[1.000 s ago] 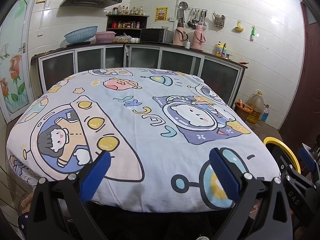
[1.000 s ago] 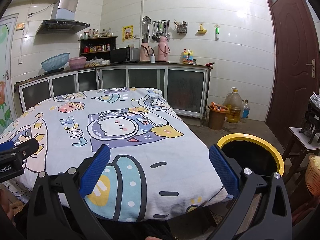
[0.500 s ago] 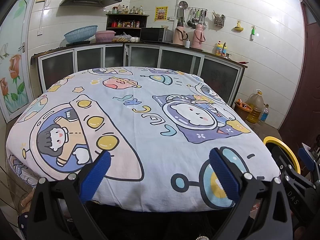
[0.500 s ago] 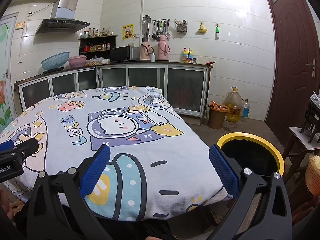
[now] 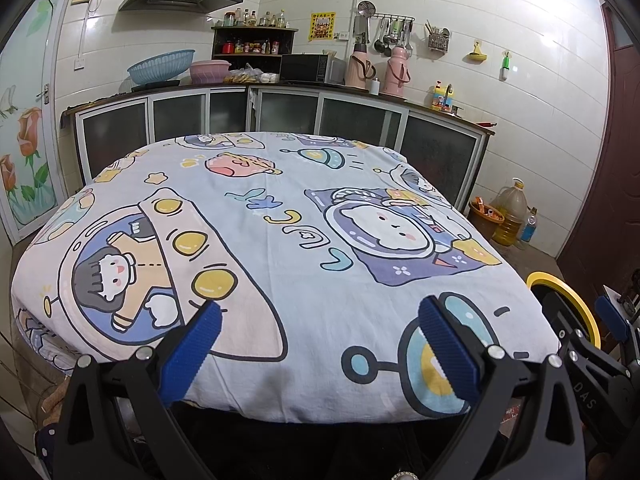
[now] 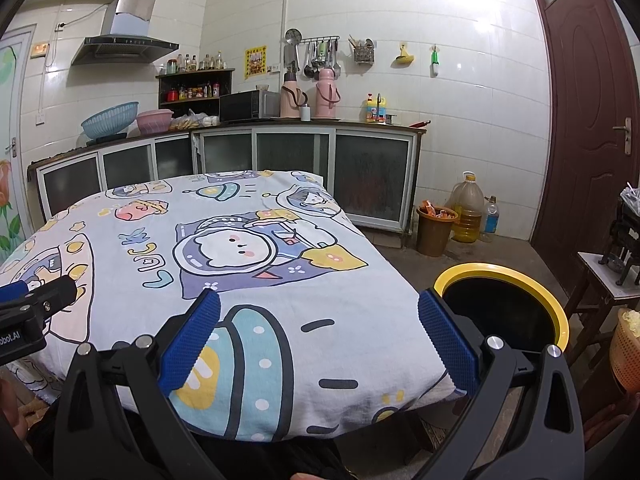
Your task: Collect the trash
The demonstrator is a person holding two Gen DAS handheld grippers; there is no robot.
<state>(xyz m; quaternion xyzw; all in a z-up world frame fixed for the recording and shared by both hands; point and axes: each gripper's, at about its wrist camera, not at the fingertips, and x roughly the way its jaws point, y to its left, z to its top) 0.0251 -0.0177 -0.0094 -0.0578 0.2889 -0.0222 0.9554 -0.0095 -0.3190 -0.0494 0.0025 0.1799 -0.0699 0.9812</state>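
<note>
A table (image 5: 280, 240) draped in a pale cartoon-print cloth (image 6: 248, 280) fills most of both views; its top is bare of loose items, and its near edge lies just beyond both tools. Behind it a dark kitchen counter (image 5: 320, 90) with frosted cabinet doors runs along the tiled wall, a narrow strip of floor between them. To the table's right the concrete floor (image 6: 480, 256) is open as far as a dark red door (image 6: 588, 120).

Just beside the table's near right corner stands a black trash bin with a yellow rim (image 6: 504, 308), mouth open upward.

The left tool (image 5: 316, 344) and right tool (image 6: 318, 330) both hover at the near table edge, blue pads wide apart, gripping nothing. The right tool's body reads "DAS" in the left view; the left tool's shows "obot.AI" in the right.

By the far wall sit a brown bucket (image 6: 434, 230), a large oil jug (image 6: 468, 210) and a small bottle (image 6: 490, 218). A small stool (image 6: 604, 280) stands at the right.
</note>
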